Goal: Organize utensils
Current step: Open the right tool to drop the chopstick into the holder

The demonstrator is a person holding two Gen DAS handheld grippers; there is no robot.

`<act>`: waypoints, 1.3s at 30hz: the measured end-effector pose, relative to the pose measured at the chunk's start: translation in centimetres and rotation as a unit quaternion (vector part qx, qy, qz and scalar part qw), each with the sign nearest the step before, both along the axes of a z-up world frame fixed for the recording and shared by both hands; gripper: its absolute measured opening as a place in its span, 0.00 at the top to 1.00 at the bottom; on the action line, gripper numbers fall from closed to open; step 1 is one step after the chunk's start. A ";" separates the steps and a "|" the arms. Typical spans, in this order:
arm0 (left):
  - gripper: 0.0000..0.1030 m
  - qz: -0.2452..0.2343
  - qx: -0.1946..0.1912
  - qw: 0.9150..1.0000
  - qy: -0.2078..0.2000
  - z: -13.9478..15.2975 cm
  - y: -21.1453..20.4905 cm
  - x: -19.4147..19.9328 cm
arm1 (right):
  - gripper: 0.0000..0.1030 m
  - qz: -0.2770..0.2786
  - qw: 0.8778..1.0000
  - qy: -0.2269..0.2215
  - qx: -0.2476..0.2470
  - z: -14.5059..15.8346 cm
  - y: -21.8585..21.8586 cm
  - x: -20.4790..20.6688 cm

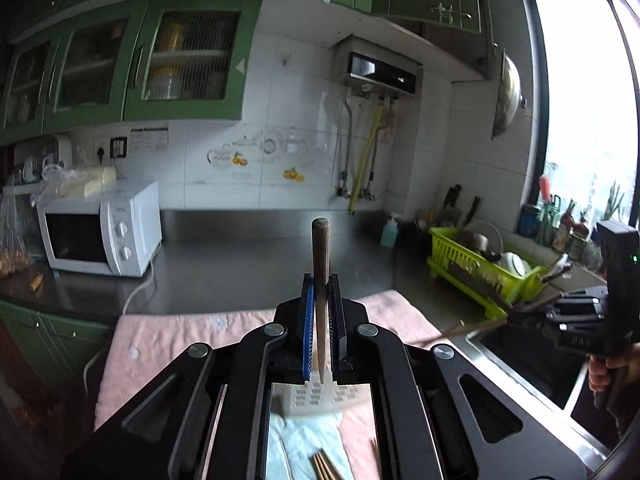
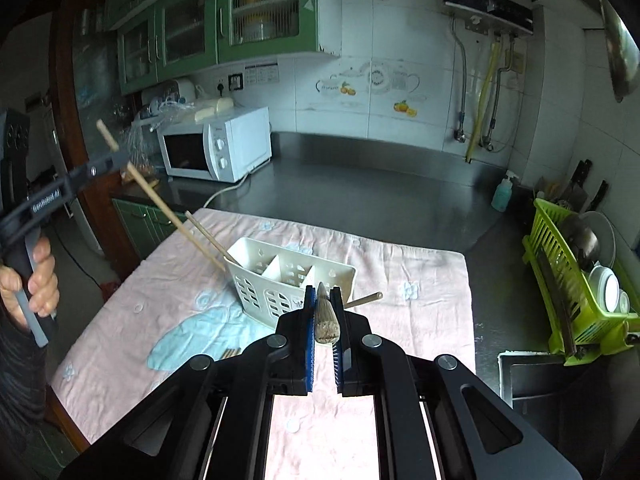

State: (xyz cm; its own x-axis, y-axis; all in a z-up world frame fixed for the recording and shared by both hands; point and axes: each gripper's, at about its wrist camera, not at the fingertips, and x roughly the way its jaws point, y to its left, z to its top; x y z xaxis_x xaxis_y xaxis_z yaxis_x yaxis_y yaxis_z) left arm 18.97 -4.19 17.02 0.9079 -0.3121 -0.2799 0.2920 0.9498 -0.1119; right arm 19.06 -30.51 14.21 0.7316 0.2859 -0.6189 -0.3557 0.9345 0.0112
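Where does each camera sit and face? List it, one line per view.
Left wrist: on the left gripper, facing the wall; its chopstick, right gripper and right hand show.
Right wrist: on the right gripper, looking down at the holder; left gripper and left hand show.
Shared: microwave, rack, holder.

At the bottom centre, the right gripper (image 2: pixel 325 312) is clamped on a chopstick (image 2: pixel 326 322) seen end-on. Just beyond it, a white utensil caddy (image 2: pixel 280 280) stands on the pink cloth (image 2: pixel 400 264). At the left edge, the left gripper (image 2: pixel 116 158) pinches another chopstick (image 2: pixel 160 200), which slants toward the caddy.
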 end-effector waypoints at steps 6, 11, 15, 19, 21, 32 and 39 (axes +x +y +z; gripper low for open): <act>0.95 0.019 0.013 1.000 0.005 -0.2 -1.7 4.3 | 0.93 0.001 0.999 0.041 -0.025 -1.6 0.1 3.5; 0.95 0.021 0.021 0.998 0.048 -2.1 -2.4 8.0 | 0.93 0.012 0.996 0.076 -0.035 -2.9 0.5 5.5; 0.95 0.022 0.028 0.996 0.085 -3.5 -2.8 10.2 | 0.93 0.015 0.994 0.095 -0.042 -3.5 0.7 6.9; 0.94 0.026 0.036 0.993 0.105 -4.9 -3.3 11.6 | 0.93 0.017 0.993 0.107 -0.043 -4.1 1.1 8.0; 0.94 0.023 0.035 0.993 0.111 -5.5 -3.3 11.9 | 0.93 0.015 0.993 0.111 -0.042 -4.5 1.3 8.5; 0.83 0.018 0.030 0.994 0.105 -5.7 -3.3 10.7 | 0.88 0.001 0.994 0.106 -0.010 -5.3 0.5 9.2; 0.72 0.017 0.026 0.996 0.086 -4.7 -2.5 6.6 | 0.82 -0.007 0.998 0.060 0.013 -3.6 -0.2 5.1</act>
